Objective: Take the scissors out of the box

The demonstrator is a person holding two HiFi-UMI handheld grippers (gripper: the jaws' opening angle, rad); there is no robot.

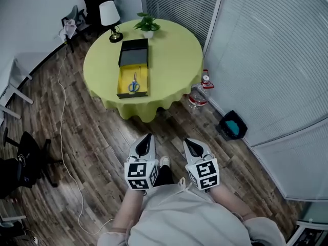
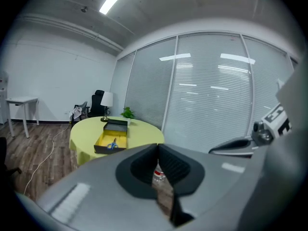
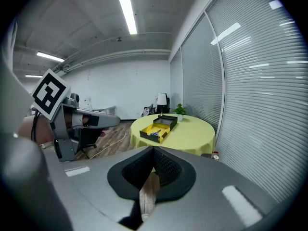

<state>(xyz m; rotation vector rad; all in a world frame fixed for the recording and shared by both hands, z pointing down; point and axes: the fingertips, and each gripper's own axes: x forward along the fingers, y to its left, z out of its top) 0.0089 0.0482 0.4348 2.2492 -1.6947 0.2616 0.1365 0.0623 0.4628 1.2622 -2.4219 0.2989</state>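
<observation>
Yellow-green cloth covers the round table in the head view. Toward nine o'clock of its centre lies the open box, with its black lid half at twelve o'clock and its yellow-lined half at six. The blue-handled scissors lie inside the yellow half. On the floor at the table's four o'clock, a black bin holds something teal. The left gripper and right gripper hang over wood flooring at six o'clock, well apart from the table. Left gripper view: the jaws are pressed together, empty, with the box and scissors at ten o'clock of the tips. Right gripper view: the jaws are likewise closed tip to tip, with the box and scissors at twelve o'clock.
</observation>
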